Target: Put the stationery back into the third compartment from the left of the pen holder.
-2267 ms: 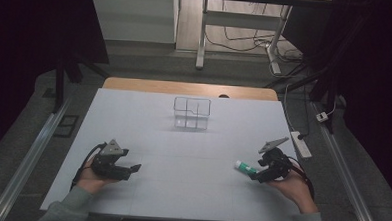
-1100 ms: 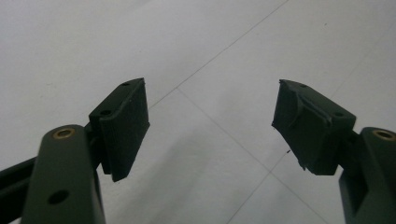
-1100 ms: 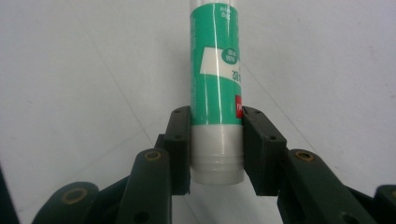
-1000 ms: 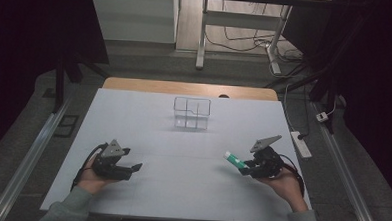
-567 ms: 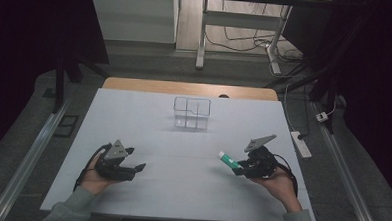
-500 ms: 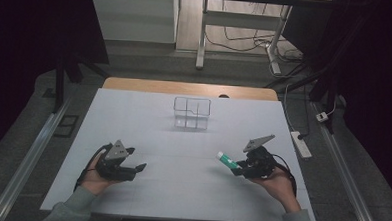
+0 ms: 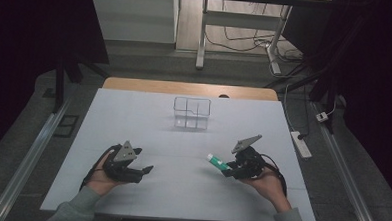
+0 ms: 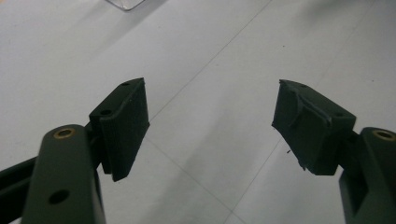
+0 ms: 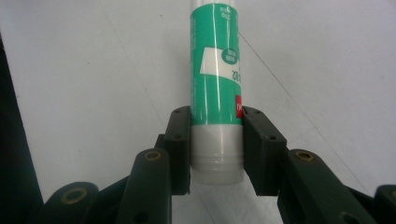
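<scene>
In the high view a white, matte table (image 7: pixel 180 190) stretches away from the person, with a strip of pale wood along its far edge; near that far edge stands a small clear organizer (image 7: pixel 192 112), boxy and thin-walled, split into compartments; the left gripper (image 7: pixel 140 171), black with a grey three-cornered plate on top, sits in the left hand (image 7: pixel 100 175) low over the near left of the table, its jaws apart with nothing between them; the right gripper (image 7: pixel 225 170), in the right hand (image 7: pixel 266 181) over the near right, is clenched on a glue stick (image 7: pixel 217 161), a short green and white cylinder that juts from the jaws toward the table's middle, well apart from the organizer; a white power strip (image 7: pixel 300 144) lies on the floor beyond the table's right edge. In the left gripper view the two black jaws stand wide, their blocky pads dull and slightly chipped at the edges, bare table under the gap; a fine seam crosses the white surface, and a corner of the clear organizer (image 8: pixel 125 3) peeks in at the top. In the right gripper view the glue stick (image 9: pixel 215 84) shows what the high view cannot: a glossy green label with white print and a small red patch, a smooth white base; the pads (image 9: pixel 180 140) press on both sides where label meets base.
</scene>
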Demonstrator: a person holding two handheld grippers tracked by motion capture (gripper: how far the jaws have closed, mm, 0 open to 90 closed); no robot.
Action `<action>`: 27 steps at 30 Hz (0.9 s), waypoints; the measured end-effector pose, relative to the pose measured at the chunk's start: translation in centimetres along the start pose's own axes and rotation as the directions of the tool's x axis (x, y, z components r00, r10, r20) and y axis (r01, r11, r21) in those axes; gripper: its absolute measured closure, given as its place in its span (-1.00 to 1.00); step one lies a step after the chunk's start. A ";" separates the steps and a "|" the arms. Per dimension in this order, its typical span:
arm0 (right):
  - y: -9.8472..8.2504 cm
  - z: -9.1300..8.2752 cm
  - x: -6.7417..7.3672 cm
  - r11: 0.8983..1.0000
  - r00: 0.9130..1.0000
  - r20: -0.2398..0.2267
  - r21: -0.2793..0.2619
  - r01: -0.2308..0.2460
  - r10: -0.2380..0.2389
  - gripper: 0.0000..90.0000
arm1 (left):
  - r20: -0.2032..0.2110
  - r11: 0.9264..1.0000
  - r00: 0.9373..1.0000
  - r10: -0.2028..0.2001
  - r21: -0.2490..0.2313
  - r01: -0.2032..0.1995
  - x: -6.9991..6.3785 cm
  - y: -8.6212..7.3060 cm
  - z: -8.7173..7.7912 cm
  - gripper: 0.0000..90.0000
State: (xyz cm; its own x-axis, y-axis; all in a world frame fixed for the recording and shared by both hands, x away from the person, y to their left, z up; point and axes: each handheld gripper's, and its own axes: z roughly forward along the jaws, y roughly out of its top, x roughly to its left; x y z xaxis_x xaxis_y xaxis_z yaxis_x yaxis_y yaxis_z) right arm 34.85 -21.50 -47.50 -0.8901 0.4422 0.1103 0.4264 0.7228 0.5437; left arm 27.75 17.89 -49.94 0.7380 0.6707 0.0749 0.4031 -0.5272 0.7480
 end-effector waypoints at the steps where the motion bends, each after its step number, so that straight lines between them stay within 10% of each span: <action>1: 0.2 0.2 0.1 1.000 1.000 -0.002 0.002 0.009 -0.009 0.44 | 0.001 1.000 1.000 0.005 0.001 -0.005 -0.1 0.1 0.1 -0.41; 14: 1.9 1.7 1.0 1.000 0.999 -0.035 0.017 0.014 -0.013 0.44 | 0.010 0.995 0.995 0.100 -0.008 -0.100 -1.6 2.7 1.3 -0.45; 27: 3.7 2.9 1.9 0.999 0.996 -0.085 0.029 0.031 -0.029 0.44 | 0.034 0.977 0.977 0.211 0.012 -0.211 -3.3 4.8 2.8 -0.48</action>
State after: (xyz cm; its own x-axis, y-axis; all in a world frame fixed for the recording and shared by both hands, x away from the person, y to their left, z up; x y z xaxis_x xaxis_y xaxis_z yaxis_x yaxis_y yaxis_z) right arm 35.18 -16.46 -47.73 -0.9124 0.3747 0.1650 0.4031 0.7515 0.5223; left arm 28.76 11.68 -48.40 0.8243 0.5263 0.2086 0.2446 -0.6633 0.7073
